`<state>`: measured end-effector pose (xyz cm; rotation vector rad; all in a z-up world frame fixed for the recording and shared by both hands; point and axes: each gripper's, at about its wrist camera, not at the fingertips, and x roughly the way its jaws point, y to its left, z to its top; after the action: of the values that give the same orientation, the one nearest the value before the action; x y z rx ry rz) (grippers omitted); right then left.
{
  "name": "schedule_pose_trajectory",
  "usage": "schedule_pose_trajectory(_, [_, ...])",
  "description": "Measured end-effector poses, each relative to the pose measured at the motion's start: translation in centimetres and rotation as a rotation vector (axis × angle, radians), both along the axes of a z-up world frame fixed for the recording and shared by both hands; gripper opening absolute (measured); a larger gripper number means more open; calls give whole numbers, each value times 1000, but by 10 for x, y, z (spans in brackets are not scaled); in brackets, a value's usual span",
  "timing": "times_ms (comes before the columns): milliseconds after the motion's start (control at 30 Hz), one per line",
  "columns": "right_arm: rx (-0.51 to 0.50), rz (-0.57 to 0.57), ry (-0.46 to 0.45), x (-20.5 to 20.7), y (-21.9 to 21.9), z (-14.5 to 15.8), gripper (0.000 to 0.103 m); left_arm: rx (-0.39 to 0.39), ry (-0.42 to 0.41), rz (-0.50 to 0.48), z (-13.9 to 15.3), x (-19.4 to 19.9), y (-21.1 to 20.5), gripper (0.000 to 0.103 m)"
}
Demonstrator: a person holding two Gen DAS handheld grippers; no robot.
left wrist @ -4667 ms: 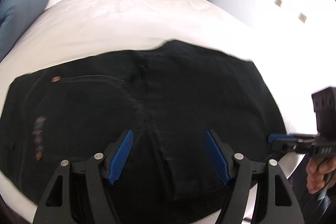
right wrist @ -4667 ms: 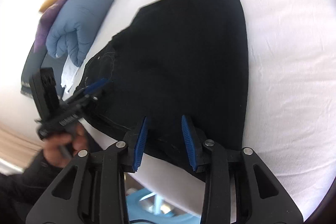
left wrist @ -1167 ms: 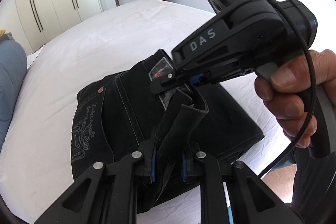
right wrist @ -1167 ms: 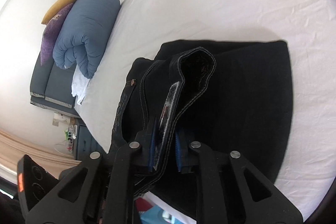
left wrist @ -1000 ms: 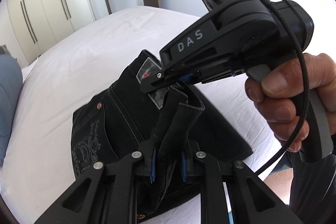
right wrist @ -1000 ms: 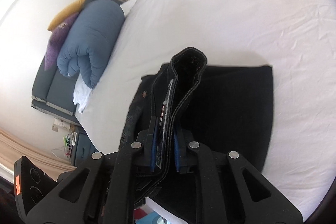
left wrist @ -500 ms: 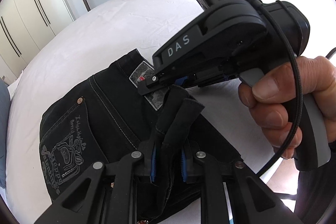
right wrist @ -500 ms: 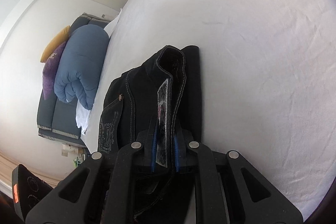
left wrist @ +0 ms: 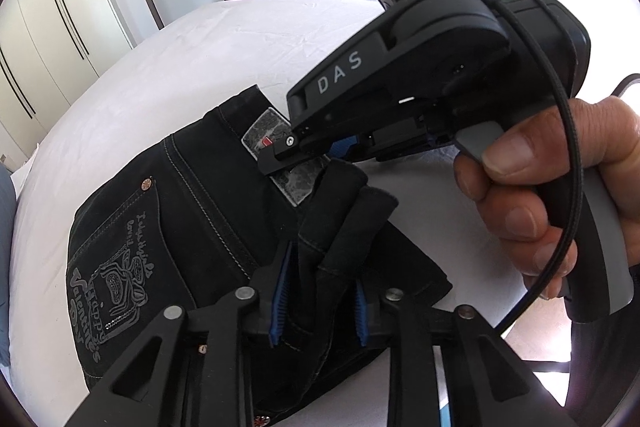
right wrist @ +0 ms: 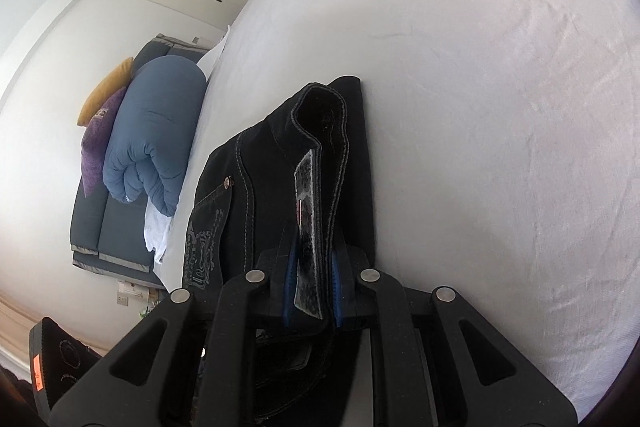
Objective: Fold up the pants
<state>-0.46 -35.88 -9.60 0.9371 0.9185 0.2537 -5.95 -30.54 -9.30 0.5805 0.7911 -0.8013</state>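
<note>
Black denim pants (left wrist: 192, 227) with pale stitching and a printed back pocket lie folded on the white bed sheet (left wrist: 248, 39), their waistband bunched up and pinched at two spots. Left gripper (left wrist: 320, 301), black with blue ribbed pads, is clenched on a thick fold of the waistband, while the right gripper (right wrist: 312, 293) grasps the band at its grey patterned label (right wrist: 306, 227), held by the bare right hand (left wrist: 560, 195); a rolled blue duvet (right wrist: 154, 135) lies beside the bed
</note>
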Motion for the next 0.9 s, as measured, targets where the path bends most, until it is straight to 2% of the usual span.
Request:
schedule_pose_trajectory(67, [9,3,-6,-3,-1,1,17,-19,18,18,2,2,4,49])
schedule_pose_trajectory(133, [26,1,18,-7,-7,4,19,-68,60,38,22,-1,14,73])
schedule_pose_trajectory(233, [-5,-52,40,-23,-23,17,25,-179,108,70,45,-3,45,86])
schedule_pose_trajectory(300, [-12,-83,43,-33,-36,26,27,-223,125,97,56,0,63,89])
schedule_pose_trajectory(367, [27,-84,-16,-41,-41,42,27,-281,173,146,63,10,84,89])
schedule_pose_trajectory(500, [110,48,-121,-28,-14,72,27,-379,266,253,68,47,118,89])
schedule_pose_trajectory(567, [65,148,-95,-15,12,69,27,-390,276,293,64,72,131,77])
schedule_pose_trajectory(600, [38,188,-47,-10,21,59,27,-415,307,295,62,86,136,63])
schedule_pose_trajectory(633, [17,209,29,-6,26,39,25,-447,361,297,59,105,142,44])
schedule_pose_trajectory(667, [8,201,116,-5,26,14,14,-458,400,310,56,124,148,33])
schedule_pose_trajectory(700, [62,168,134,-9,19,-5,2,-458,428,319,51,140,150,14])
schedule_pose_trajectory(733, [135,136,113,-14,10,-17,0,-470,469,307,46,156,153,4])
schedule_pose_trajectory(767, [184,117,94,-18,5,-22,0,-501,528,282,40,172,156,3])
schedule_pose_trajectory(800, [182,111,87,-20,3,-22,0,-536,576,279,33,186,161,3])
schedule_pose_trajectory(900, [124,128,99,-19,8,-16,0,-605,680,286,21,217,168,3])
